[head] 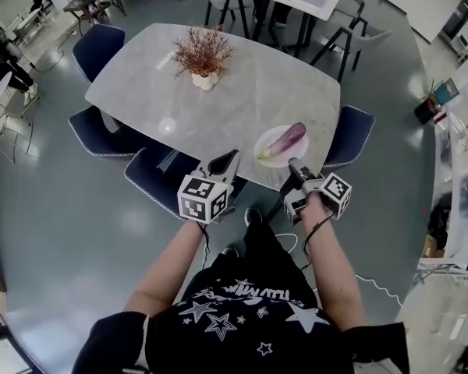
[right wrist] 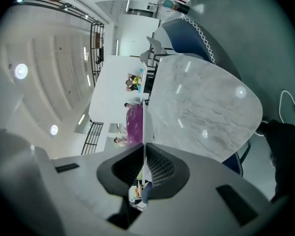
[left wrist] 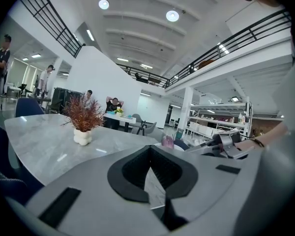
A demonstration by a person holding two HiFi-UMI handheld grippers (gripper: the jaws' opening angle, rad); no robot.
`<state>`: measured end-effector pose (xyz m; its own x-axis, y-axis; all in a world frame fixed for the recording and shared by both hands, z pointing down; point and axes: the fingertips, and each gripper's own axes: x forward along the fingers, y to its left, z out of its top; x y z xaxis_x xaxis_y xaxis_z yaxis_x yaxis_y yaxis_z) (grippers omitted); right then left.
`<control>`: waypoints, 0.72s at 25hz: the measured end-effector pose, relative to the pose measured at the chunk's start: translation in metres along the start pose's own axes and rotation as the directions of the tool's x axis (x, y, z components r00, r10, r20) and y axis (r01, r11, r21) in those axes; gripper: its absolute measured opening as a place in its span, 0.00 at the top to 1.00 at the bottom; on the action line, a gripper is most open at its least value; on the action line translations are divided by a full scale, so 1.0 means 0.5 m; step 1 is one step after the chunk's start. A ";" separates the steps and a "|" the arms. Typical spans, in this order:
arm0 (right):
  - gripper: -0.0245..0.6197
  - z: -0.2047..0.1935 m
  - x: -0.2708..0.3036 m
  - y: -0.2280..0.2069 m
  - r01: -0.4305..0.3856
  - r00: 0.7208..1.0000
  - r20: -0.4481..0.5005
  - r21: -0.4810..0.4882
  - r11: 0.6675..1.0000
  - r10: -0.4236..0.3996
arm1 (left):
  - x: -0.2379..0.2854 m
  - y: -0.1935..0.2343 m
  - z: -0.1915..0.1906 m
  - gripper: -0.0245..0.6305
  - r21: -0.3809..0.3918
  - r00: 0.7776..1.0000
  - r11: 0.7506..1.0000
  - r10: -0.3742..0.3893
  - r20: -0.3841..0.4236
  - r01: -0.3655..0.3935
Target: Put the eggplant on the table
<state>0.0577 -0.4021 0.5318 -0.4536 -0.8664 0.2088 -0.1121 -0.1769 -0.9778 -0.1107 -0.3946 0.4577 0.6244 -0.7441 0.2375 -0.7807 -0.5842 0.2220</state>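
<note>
Eggplant (head: 285, 140) sits on its plate (head: 269, 137) at the worktop's (head: 249, 92) near edge. Right claw (head: 294, 165) is just beside it, left claw (head: 232, 157) near, both clenched on nothing (open wide first) — then grip mid-body.

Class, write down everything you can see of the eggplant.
The eggplant is long, slim and glossy purple, with a pale greenish stem end at its nearer tip. It lies whole and flat, diagonally across a round white plate at the near right edge of the grey marbled table. Only the plate touches it.
</note>
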 end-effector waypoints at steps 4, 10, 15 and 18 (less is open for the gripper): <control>0.93 0.031 0.074 -0.010 0.014 0.999 -0.037 -0.006 1.000 -0.014 | 0.046 0.036 0.012 0.95 0.036 1.000 0.999 0.018 -0.013 -0.017; 0.93 0.088 0.183 -0.021 0.042 0.993 -0.111 -0.023 0.999 -0.045 | 0.144 0.100 0.040 0.95 0.033 0.997 0.997 0.077 -0.028 -0.076; 0.93 0.125 0.269 -0.027 0.071 0.980 -0.185 -0.049 0.996 -0.079 | 0.233 0.141 0.067 0.95 0.032 0.995 0.995 0.096 -0.036 -0.095; 0.93 0.135 0.313 -0.038 0.083 0.971 -0.220 -0.060 0.995 -0.095 | 0.269 0.168 0.065 0.95 0.018 0.992 0.993 0.117 -0.048 -0.116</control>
<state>0.0488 -0.5657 0.5820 -0.6243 -0.7217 0.2990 -0.2026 -0.2201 -0.9542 -0.0931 -0.5541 0.4776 0.5293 -0.7909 0.3072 -0.8483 -0.4996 0.1755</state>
